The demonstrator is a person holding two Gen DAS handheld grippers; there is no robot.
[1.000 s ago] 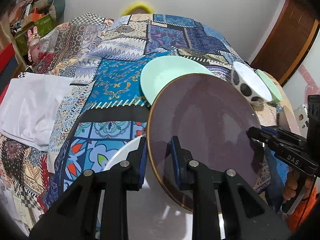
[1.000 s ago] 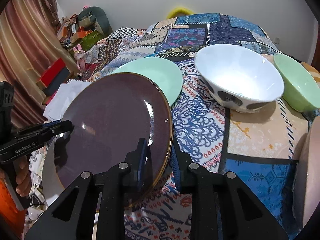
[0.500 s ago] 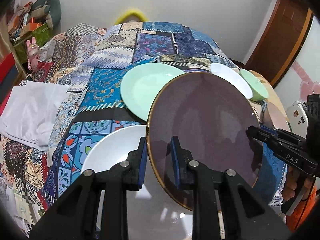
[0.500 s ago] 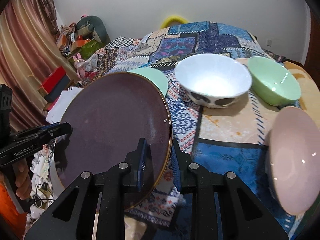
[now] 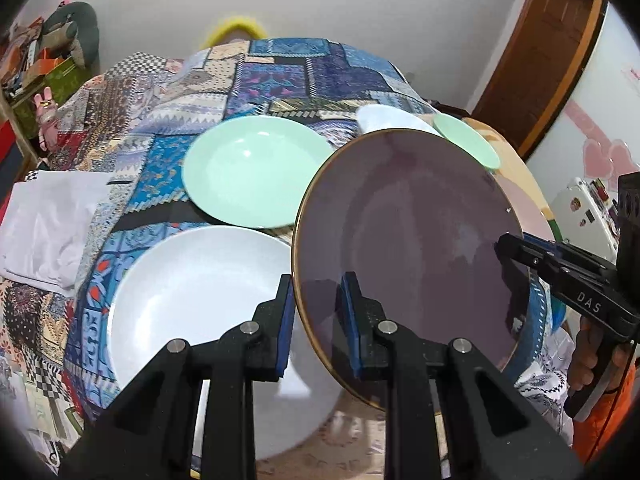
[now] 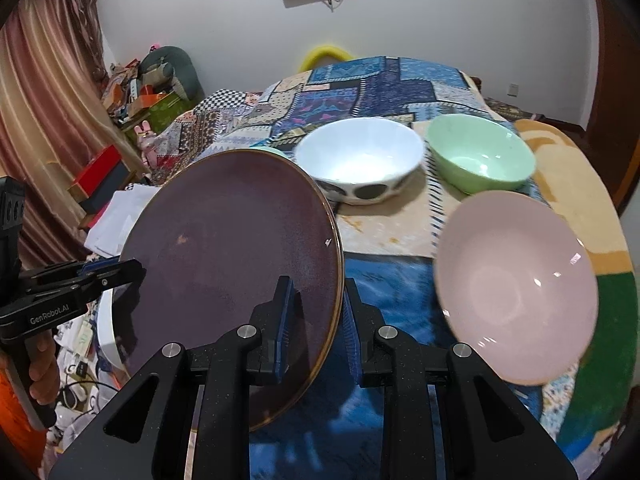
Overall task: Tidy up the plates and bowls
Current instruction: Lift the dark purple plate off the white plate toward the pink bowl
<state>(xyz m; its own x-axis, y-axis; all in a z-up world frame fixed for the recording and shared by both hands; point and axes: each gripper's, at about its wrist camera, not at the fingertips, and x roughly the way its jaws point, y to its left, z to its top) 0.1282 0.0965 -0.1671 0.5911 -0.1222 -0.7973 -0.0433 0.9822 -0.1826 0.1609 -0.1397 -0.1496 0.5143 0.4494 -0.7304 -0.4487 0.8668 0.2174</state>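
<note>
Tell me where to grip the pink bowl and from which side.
Take the pink bowl by its rim, one finger inside and one outside. It sits open side up on the bedspread with its near edge unobstructed, so coming from the near side with the right gripper looks easiest, once that gripper releases the purple plate.

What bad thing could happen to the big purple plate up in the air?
The purple plate is held only by its rim, by the left gripper and the right gripper. If one slips, it might tip and drop onto the white plate below, or bump the pink bowl.
</note>
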